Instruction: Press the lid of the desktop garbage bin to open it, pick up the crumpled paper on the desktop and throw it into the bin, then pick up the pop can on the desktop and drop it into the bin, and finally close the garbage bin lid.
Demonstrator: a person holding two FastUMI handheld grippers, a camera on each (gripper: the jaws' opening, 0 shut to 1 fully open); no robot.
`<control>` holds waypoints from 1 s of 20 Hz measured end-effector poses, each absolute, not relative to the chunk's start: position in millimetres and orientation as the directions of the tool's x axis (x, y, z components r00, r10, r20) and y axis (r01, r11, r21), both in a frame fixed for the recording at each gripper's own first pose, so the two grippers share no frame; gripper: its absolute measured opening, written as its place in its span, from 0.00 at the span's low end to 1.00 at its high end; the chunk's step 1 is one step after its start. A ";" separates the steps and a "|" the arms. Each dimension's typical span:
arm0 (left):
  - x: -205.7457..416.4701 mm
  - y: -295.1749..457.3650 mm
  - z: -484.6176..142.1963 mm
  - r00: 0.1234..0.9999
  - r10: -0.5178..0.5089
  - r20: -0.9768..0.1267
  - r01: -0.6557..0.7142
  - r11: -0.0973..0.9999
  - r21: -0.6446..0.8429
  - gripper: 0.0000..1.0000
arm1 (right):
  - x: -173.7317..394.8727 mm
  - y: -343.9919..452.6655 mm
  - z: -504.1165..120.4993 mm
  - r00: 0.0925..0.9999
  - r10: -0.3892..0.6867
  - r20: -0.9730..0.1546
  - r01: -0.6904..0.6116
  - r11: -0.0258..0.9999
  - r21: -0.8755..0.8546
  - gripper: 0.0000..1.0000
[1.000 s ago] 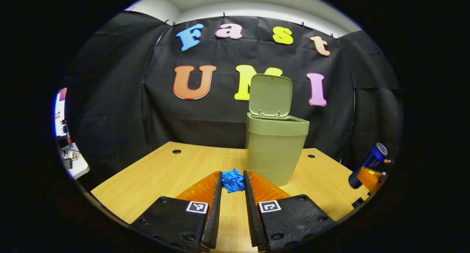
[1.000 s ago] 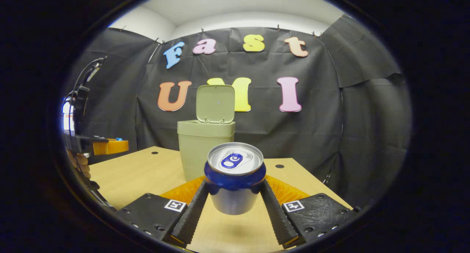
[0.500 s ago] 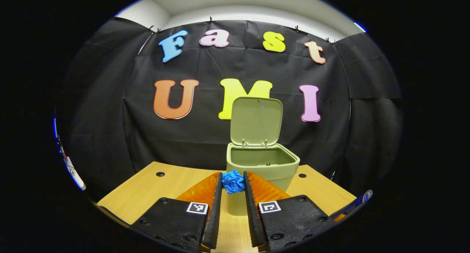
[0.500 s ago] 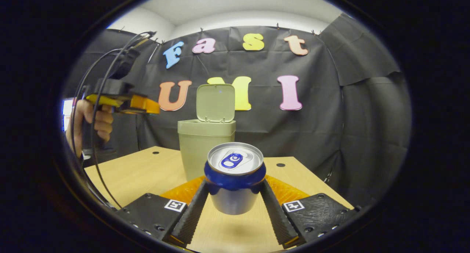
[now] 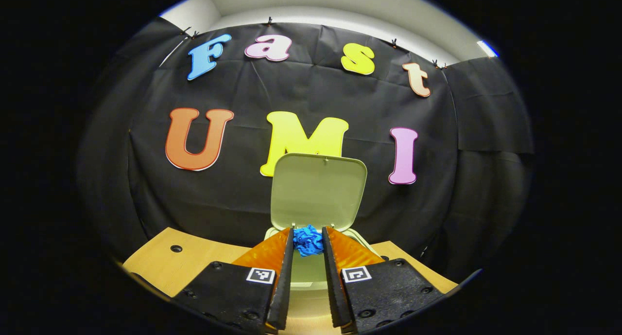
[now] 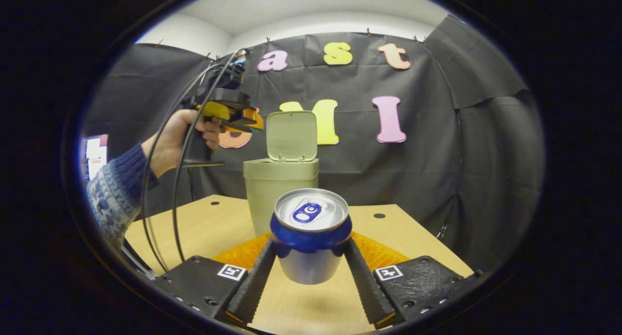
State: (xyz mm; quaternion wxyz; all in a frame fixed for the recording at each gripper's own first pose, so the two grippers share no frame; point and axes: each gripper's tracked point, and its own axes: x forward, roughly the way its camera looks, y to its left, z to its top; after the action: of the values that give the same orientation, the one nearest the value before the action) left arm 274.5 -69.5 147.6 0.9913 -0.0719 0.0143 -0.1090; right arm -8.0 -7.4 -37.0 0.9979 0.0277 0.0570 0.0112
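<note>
The crumpled blue paper (image 5: pixel 308 239) sits pinched between the fingertips of my left gripper (image 5: pixel 308 241), which is shut on it just above the olive garbage bin's (image 5: pixel 306 273) open mouth, in front of its raised lid (image 5: pixel 317 191). In the right gripper view the same bin (image 6: pixel 278 188) stands at the table's back with its lid (image 6: pixel 292 135) upright, and the left gripper (image 6: pixel 243 120) hovers over its left rim, held by a hand (image 6: pixel 181 135). My right gripper (image 6: pixel 310 250) is shut on the blue and silver pop can (image 6: pixel 311 233), held above the table.
The wooden table (image 6: pixel 204 230) has small round holes (image 6: pixel 379 216) near its back corners. The black cloth wall stands close behind the bin. A cable (image 6: pixel 160 179) loops down from the left gripper, and a knitted sleeve (image 6: pixel 114 194) reaches in at the left.
My left gripper has risen and moved forward over the bin with the paper in it. The right gripper has kept the can lifted and hardly moved.
</note>
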 end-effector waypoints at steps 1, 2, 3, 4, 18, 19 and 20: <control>286.3 -72.2 145.6 0.978 -0.210 -0.015 0.207 0.971 -0.122 0.36 | -8.2 -6.2 -36.6 0.993 0.032 -0.113 -0.026 0.998 0.058 0.81; 296.8 -78.3 140.3 0.976 -0.215 -0.025 0.211 0.971 -0.109 0.36 | -7.6 -7.9 -34.6 0.993 0.033 -0.109 -0.027 0.998 0.059 0.81; 304.7 -83.7 133.2 0.976 -0.215 -0.041 0.210 0.972 -0.102 0.36 | -8.0 -9.1 -33.3 0.994 0.034 -0.108 -0.028 0.998 0.060 0.82; 310.0 -84.9 125.8 0.978 -0.202 -0.054 0.196 0.976 -0.096 0.36 | -7.5 -7.7 -34.4 0.994 0.037 -0.107 -0.031 0.998 0.062 0.81; 303.3 -106.8 95.4 0.946 -0.319 -0.061 0.303 0.934 -0.187 0.84 | -6.8 -8.8 -38.5 0.991 0.036 -0.129 -0.027 0.997 0.069 0.81; 299.0 -107.5 91.6 0.946 -0.319 -0.064 0.305 0.937 -0.170 1.00 | -6.4 -9.3 -38.7 0.991 0.034 -0.128 -0.026 0.998 0.063 0.81; 295.2 -105.2 87.6 0.950 -0.306 -0.063 0.294 0.943 -0.154 0.96 | -6.1 -9.9 -38.8 0.991 0.029 -0.127 -0.022 0.998 0.057 0.82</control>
State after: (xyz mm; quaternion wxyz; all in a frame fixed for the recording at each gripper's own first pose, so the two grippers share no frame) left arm 295.2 -105.2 87.6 0.9848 -0.0715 0.0429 -0.1522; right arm -6.1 -9.9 -38.8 0.9975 0.0280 0.0640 0.0126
